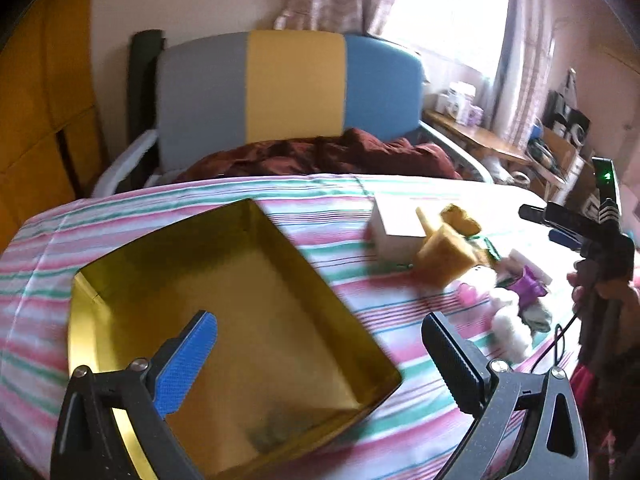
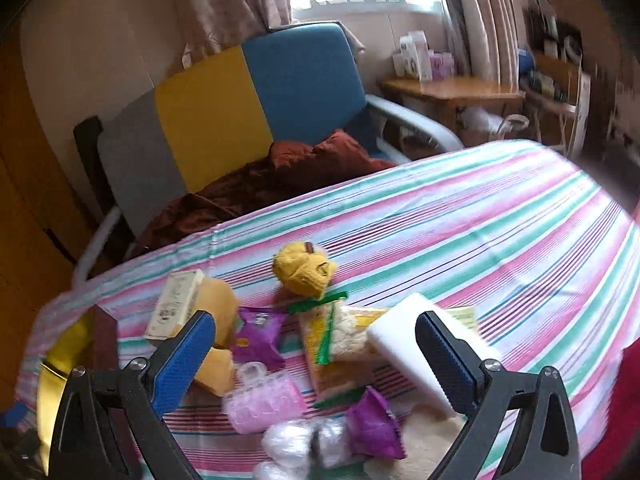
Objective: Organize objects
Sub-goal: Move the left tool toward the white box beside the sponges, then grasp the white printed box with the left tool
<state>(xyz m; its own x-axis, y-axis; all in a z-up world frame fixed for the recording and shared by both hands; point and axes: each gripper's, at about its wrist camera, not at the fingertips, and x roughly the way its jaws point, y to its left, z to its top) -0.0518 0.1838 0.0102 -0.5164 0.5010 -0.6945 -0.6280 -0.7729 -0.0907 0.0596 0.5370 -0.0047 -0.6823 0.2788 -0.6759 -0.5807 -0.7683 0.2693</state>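
While both claws gape, nothing is gripped.
Left claw (image 1: pixel 320 354) over a shiny gold tin (image 1: pixel 240 320) (rectangular); right claw (image 2: pixel 316 354) above crinkly packets (image 2: pixel 256 336) on striped cloth (image 2: pixel 480 220).

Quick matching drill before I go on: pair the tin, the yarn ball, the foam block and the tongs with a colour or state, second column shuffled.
1. tin
2. yarn ball
3. foam block
4. left tongs

a. white
b. open, nothing between the pads
c. gold inside, almost bare
d. yellow, on the striped cloth

Pairs: 1-c, 2-d, 3-a, 4-b
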